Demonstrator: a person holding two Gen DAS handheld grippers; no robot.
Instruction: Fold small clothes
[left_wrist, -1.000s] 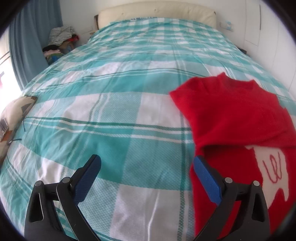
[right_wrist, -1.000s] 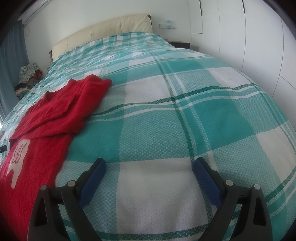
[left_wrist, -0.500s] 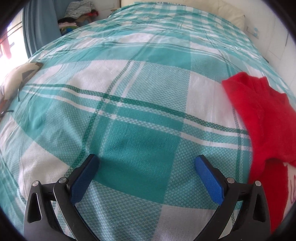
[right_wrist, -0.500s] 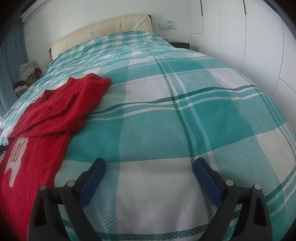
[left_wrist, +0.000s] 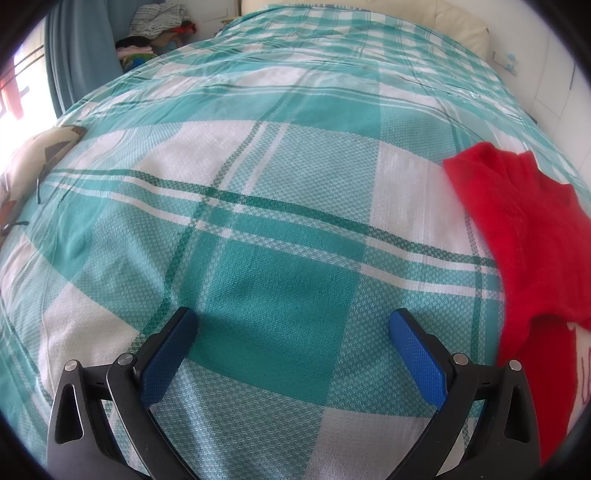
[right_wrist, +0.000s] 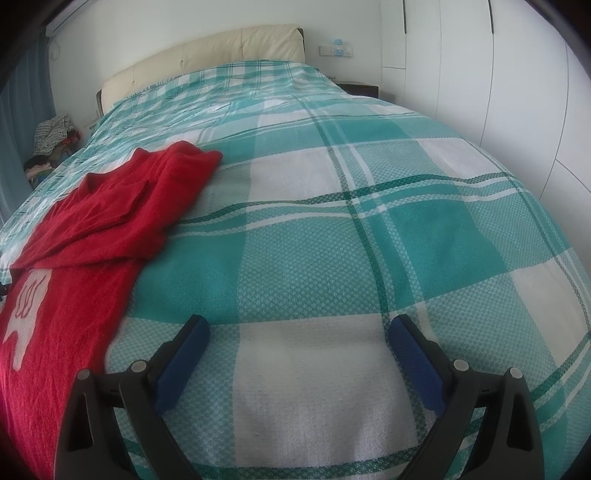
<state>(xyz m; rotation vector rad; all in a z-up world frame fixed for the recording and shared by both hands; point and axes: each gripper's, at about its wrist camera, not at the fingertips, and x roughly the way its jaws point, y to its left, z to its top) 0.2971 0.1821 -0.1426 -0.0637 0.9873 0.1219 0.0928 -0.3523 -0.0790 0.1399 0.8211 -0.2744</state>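
A: The red knitted sweater (right_wrist: 85, 229) is being shown lying on the plaid bedspread (right_wrist: 332, 229), with its upper part already folded down over the body and a white motif (right_wrist: 22, 314) peeking out below the fold.

B: And the left hand-held gripper (left_wrist: 293, 332) is being held with its blue pads (left_wrist: 168, 354) wide apart over bare bedspread, nothing gripped. The sweater is being seen just off to its right.

A: The same is being seen at the right hand-held gripper (right_wrist: 297, 338): jaws spread, nothing between them, the sweater lying to its left.

B: Handling is being judged as easy on weight but floppy. A soft, fuzzy knit like that is likely to sag and drag unless two points are pinched together.

A: The side edge or the bottom hem corners are being favoured as hold points, probably.

B: Around it, a heap of clothes (left_wrist: 155, 26) is being noted by the blue curtain (left_wrist: 77, 55), a patterned cushion (left_wrist: 40, 155) at the bed's left edge, the cream headboard (right_wrist: 207, 59) beyond. Nothing is being seen blocking the way.
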